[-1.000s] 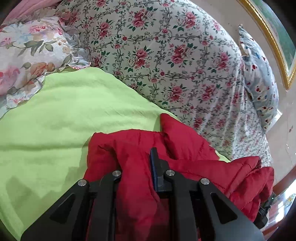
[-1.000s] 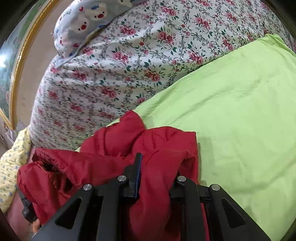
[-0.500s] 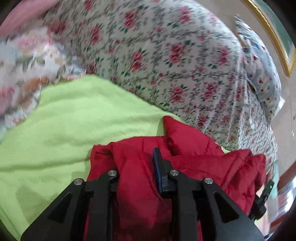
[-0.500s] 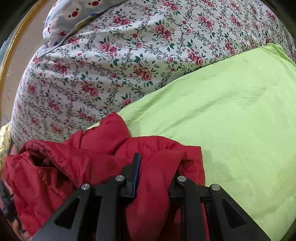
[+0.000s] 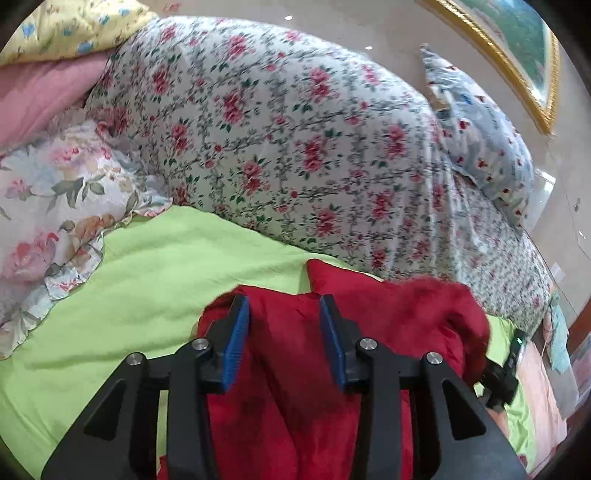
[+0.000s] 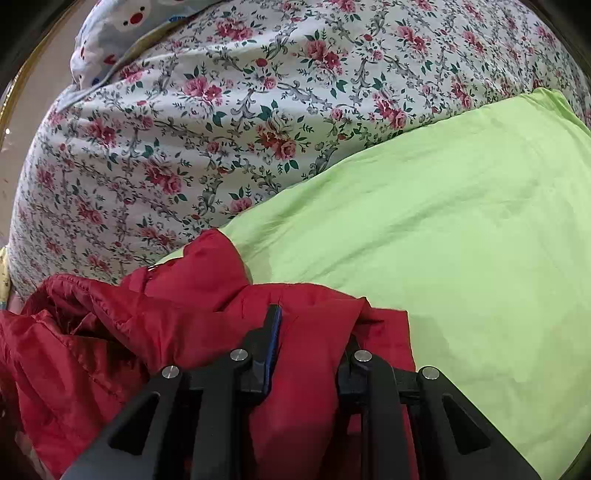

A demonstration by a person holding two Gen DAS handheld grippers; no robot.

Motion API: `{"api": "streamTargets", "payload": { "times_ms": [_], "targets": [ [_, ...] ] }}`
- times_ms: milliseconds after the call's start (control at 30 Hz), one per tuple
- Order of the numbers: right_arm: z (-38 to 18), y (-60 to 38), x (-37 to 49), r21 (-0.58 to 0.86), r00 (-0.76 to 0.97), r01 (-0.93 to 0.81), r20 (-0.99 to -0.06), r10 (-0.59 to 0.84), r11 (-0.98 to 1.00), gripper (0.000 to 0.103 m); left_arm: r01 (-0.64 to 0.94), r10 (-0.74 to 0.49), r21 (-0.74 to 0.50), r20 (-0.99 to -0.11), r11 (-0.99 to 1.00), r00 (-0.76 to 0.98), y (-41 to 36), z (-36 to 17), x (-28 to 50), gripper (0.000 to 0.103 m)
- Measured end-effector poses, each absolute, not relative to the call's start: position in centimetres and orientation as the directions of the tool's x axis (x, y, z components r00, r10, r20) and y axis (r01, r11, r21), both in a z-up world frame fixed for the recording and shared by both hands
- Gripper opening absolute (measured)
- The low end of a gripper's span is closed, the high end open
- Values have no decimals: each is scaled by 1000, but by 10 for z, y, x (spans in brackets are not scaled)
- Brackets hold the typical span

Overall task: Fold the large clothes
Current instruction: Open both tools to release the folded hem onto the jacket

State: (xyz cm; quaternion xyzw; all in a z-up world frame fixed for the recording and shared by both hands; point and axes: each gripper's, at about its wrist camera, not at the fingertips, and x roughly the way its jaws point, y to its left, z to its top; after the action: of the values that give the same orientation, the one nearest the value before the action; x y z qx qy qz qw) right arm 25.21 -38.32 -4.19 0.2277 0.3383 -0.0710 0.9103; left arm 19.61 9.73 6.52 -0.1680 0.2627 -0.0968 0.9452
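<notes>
A bed fills both views, spread with a lime-green sheet [image 5: 155, 280] whose surface is lightly creased. Behind it, toward 12 o'clock, rises a big mound of rose-print bedding [image 5: 295, 147] in white, pink and dark green. In the left wrist view a ruffled floral pillow [image 5: 48, 206] lies at 9 o'clock, with pink fabric [image 5: 40, 92] and a yellow flowered cloth [image 5: 70, 29] above it at 10 to 11 o'clock. A pale blue patterned pillow [image 5: 484, 155] sits at 2 o'clock beneath a gilt picture frame [image 5: 517, 70] on the beige wall.

The red padded jacket [image 5: 295, 369] lies bunched on the green sheet near the bed's near edge, at 6 o'clock in both views.

The left hand-held gripper [image 5: 283, 314] has its blue-padded fingers spread apart, with jacket fabric lying between them; neither pad visibly presses on it. The right hand-held gripper [image 6: 314, 332] is closed in on a fold of the jacket [image 6: 207, 317], the red cloth bulging up between its fingers and covering the right-hand one.
</notes>
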Motion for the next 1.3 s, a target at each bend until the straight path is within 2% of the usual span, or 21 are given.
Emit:
{"api": "streamTargets", "payload": {
  "times_ms": [133,167,200,333,433,533,600,700,767,900,1000,1067,1167,1300],
  "targets": [
    [-44,-387,260,370,748,307,-663,17,877,19,280,-445,-398,-420,874,791,79,75,183,37],
    [-44,-387,261,369,745,313,-667,14,875,19,343,-500,-395,-423,852,756,69,74,183,45],
    [-44,-387,262,367,743,316,-669,12,875,19,383,-534,-389,-434,838,726,60,73,183,52],
    [-42,-387,262,361,736,321,-677,10,875,20,519,-628,-361,-542,774,559,9,42,193,52],
    [-34,-387,256,380,740,314,-672,27,870,25,490,-537,-274,-643,827,546,-12,14,205,52],
    [-15,-388,237,420,768,298,-639,46,857,36,430,-460,-231,-687,873,563,-14,-12,226,49],
    [1,-384,220,414,796,274,-605,37,868,53,409,-447,-232,-685,883,576,-12,-18,233,39],
    [27,-365,187,352,845,219,-535,3,910,68,377,-417,-219,-684,900,598,-14,-20,238,36],
    [34,-340,173,283,849,137,-527,35,949,71,359,-398,-208,-682,910,614,-17,-22,240,36],
    [12,-287,185,146,748,-60,-649,141,988,70,330,-364,-187,-679,925,637,-23,-24,243,36],
    [-15,-267,206,46,674,-87,-733,92,995,70,323,-364,-194,-677,926,639,-20,-26,244,35],
    [-29,-269,219,38,649,-67,-757,73,997,72,327,-386,-218,-664,919,641,-16,-22,242,35],
    [-42,-293,239,112,641,15,-764,76,994,75,350,-448,-283,-631,893,633,1,-10,232,35],
    [-46,-305,252,164,633,63,-769,88,984,75,286,-415,-302,-617,910,669,26,-5,236,34]
  ]
}}
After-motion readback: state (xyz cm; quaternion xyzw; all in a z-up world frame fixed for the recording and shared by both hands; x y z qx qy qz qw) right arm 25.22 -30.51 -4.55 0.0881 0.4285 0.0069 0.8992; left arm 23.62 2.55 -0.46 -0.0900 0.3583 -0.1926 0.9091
